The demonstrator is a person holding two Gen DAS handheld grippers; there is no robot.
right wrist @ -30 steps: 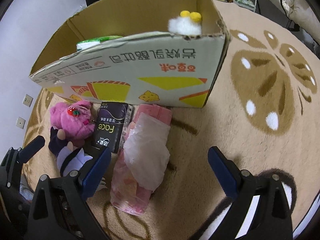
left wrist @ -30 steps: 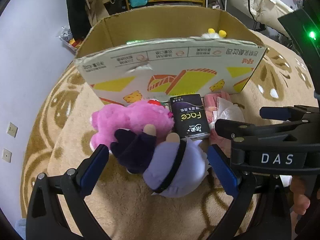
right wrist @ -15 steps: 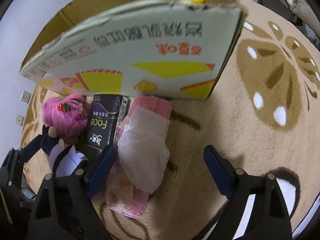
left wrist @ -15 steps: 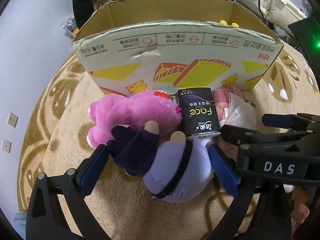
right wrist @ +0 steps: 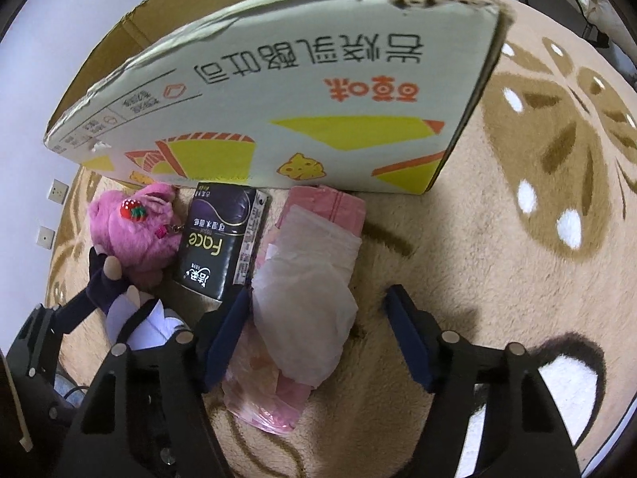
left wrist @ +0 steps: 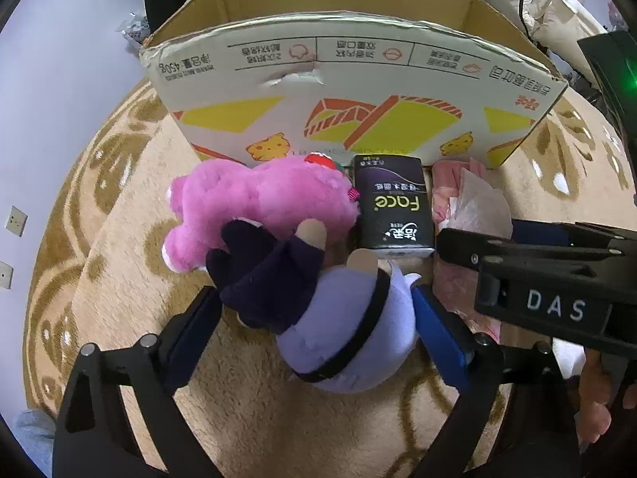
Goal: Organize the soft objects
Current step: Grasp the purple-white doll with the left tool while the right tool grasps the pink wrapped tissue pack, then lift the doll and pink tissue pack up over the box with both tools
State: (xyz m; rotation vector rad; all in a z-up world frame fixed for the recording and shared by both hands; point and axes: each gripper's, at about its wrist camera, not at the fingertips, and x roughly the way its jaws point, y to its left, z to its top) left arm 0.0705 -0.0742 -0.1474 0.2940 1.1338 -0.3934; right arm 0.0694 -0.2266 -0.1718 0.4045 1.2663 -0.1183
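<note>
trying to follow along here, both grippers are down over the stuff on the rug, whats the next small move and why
Probably finish closing. The left gripper, jaws closing, straddles the purple doll; the right gripper, also closing, straddles the white plastic bag. Neither pad pair visibly presses yet, so lifting toward the cardboard box now could drop them.

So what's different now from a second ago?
Both claws came closer to the toys and are closing. The left claw now straddles the purple doll; the right claw straddles the pink bag, one finger against its side. Nothing is lifted. The pink plush, black tissue pack and cardboard box stayed put.
</note>
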